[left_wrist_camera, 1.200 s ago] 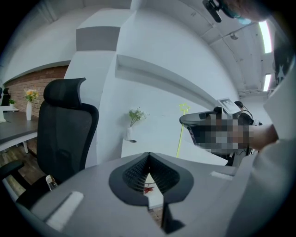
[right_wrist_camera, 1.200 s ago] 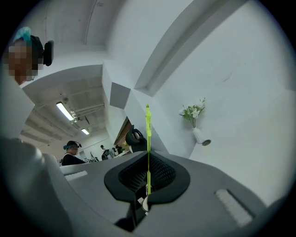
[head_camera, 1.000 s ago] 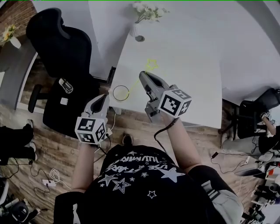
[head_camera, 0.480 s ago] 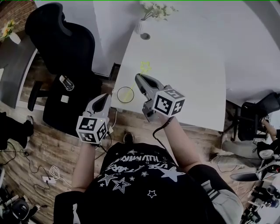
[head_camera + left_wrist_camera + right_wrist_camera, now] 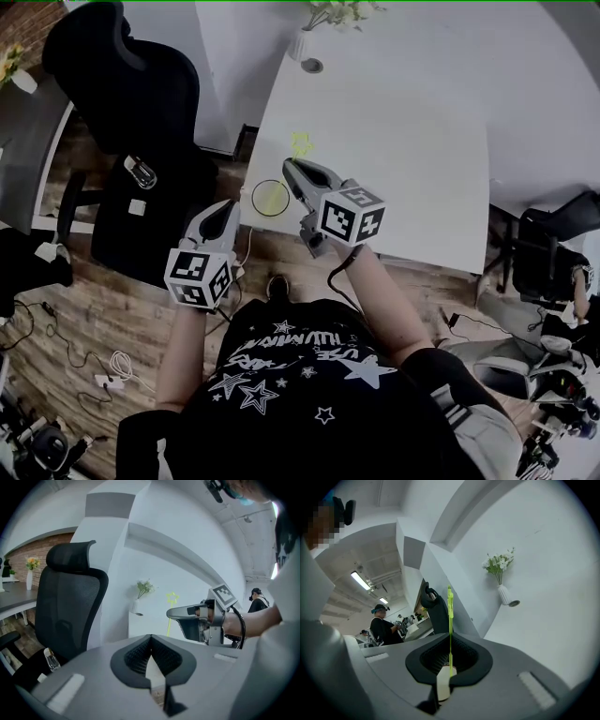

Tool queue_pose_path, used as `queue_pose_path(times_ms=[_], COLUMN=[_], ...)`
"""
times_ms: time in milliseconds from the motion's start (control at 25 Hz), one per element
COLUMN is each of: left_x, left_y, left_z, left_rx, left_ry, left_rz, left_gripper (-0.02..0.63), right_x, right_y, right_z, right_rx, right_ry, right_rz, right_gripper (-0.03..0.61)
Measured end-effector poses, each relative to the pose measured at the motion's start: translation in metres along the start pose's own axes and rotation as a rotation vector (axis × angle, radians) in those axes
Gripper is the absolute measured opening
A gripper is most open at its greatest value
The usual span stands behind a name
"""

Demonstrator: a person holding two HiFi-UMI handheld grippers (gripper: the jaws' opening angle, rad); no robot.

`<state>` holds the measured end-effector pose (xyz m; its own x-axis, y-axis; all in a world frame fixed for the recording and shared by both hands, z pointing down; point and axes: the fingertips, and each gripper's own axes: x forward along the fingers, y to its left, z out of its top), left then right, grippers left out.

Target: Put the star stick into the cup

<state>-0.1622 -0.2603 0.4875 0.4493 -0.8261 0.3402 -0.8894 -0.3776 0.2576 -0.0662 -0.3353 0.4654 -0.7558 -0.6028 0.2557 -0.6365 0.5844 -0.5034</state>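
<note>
Star stick (image 5: 450, 605) in closed right gripper (image 5: 450, 637)

Cup (image 5: 270, 197) sits at the near-left corner of the table (image 5: 403, 141). Right gripper (image 5: 291, 172) is just right of the cup, over the table edge, with the star stick (image 5: 301, 143) clamped in its jaws, star end beyond the cup. Left gripper (image 5: 226, 210) is left of the cup, off the table, over the floor (image 5: 94, 309) — apart from the right one. Office chair (image 5: 122, 84) stands further left; vase (image 5: 300, 43) at the table's far-left end.
</note>
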Motion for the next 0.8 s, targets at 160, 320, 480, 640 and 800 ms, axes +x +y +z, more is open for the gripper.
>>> queue_pose_path(times_ms=[160, 320, 480, 640, 800], left_x=[-0.001, 0.0, 0.0, 0.0, 0.0], left_y=[-0.003, -0.003, -0.003, -0.004, -0.011], left_z=[-0.002, -0.002, -0.002, -0.001, -0.002], left_rx=[0.002, 0.0, 0.0, 0.001, 0.007], left_ry=[0.004, 0.002, 0.001, 0.005, 0.009], left_rz=[-0.009, -0.005, 0.004, 0.007, 0.004], left_gripper=[0.003, 0.003, 0.003, 0.003, 0.003], right_x=[0.001, 0.004, 0.005, 0.003, -0.005], right_y=[-0.005, -0.012, -0.017, -0.019, -0.022], right_z=[-0.002, -0.004, -0.007, -0.011, -0.017], right_rx=[0.007, 0.014, 0.015, 0.021, 0.034], right_ry=[0.0, 0.007, 0.02, 0.038, 0.05], right_rz=[-0.022, -0.042, -0.05, -0.056, -0.062], right_gripper=[0.023, 0.028, 0.042, 0.1, 0.127])
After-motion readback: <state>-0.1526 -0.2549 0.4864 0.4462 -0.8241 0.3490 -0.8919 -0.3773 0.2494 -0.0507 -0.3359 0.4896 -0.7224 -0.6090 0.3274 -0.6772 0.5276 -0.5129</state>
